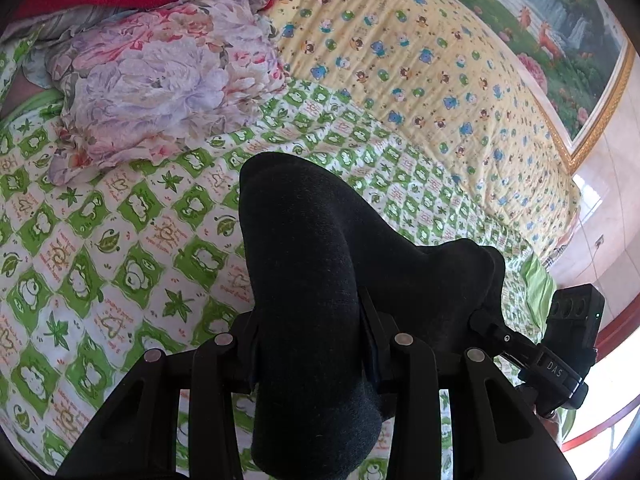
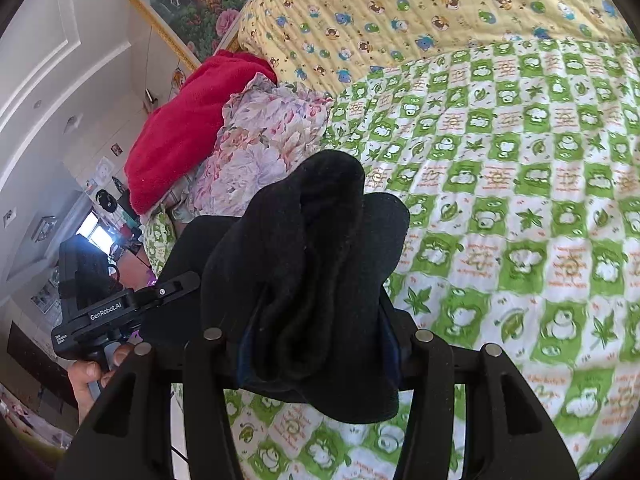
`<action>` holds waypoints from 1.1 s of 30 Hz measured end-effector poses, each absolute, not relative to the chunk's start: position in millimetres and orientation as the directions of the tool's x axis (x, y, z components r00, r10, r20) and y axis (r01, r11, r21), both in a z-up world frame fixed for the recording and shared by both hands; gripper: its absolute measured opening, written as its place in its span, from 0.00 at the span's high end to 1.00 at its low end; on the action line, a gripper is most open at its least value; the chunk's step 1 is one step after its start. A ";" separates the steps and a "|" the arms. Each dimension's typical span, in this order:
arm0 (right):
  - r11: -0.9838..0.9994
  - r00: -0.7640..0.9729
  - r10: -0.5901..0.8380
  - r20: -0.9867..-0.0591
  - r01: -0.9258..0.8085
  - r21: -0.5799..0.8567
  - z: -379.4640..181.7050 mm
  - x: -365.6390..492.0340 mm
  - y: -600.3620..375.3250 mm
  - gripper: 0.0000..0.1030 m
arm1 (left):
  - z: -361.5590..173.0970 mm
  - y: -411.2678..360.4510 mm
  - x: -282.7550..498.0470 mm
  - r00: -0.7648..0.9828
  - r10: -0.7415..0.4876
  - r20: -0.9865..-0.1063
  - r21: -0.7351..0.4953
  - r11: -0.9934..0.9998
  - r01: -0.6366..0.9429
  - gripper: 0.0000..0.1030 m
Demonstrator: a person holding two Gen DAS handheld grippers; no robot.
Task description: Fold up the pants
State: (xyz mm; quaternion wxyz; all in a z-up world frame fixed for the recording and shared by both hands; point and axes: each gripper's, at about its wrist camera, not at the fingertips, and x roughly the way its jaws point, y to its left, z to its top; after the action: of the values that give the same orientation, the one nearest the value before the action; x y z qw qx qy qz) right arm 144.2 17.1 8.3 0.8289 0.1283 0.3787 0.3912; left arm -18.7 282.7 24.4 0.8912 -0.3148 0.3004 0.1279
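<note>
- Left wrist view: my left gripper (image 1: 316, 344) pinches the black pants (image 1: 304, 248).
- My right gripper (image 2: 316, 344) pinches them too, at six o'clock.
- They hang bunched over the green quilt (image 2: 520, 200); I think folding is mostly left.

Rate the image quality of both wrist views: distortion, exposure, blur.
Left wrist view: strong fisheye bend and dark corners; window area at right blown out; black pants in the left claw show little detail. Right wrist view: same bending; green quilt sharp in the middle, smeared toward the lower right edge.
</note>
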 end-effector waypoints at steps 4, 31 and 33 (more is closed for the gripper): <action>0.657 0.393 0.747 -0.536 -0.562 0.503 6.5 160.2 29.9 0.49 | 20.2 295.4 -13.4 0.787 0.050 -0.615 -0.490 0.757 -0.431 0.63; 0.715 0.399 0.683 -0.612 -0.535 0.449 -42.0 220.1 46.4 0.26 | -27.0 321.8 -6.1 0.725 0.134 -0.676 -0.428 0.729 -0.535 0.34; 0.710 0.395 0.690 -0.607 -0.530 0.463 -40.8 219.5 44.7 0.26 | -23.6 319.7 -8.1 0.722 0.136 -0.678 -0.423 0.732 -0.534 0.34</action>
State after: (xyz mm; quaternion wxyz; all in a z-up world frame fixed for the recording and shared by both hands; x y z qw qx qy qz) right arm 219.5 44.7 -40.8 0.8294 0.0979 0.4091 0.3677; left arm -8.1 319.7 -23.6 0.8741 -0.3118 0.3195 0.1917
